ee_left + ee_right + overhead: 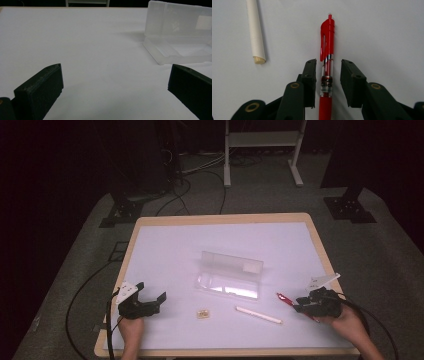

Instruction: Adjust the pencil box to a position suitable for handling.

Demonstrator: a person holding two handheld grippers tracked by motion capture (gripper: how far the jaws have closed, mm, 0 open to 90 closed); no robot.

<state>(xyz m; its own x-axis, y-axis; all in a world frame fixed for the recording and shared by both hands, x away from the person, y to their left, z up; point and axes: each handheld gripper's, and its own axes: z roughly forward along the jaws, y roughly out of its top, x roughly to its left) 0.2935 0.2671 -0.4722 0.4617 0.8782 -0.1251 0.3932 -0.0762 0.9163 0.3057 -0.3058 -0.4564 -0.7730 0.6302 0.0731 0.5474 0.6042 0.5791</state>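
A red click pen lies on the white table top, clip end pointing away from my right gripper. The jaws stand on either side of its clear barrel, with a thin gap showing on each side, so the pads do not press it. In the high view the pen sticks out from my right gripper at the table's right front. My left gripper rests at the left front, open, nothing between its jaws.
A clear plastic case lies open at mid-table, lid upright; it shows ahead and right of the left gripper. A white stick lies left of the pen. A small tan item sits near the front. Wooden table rim.
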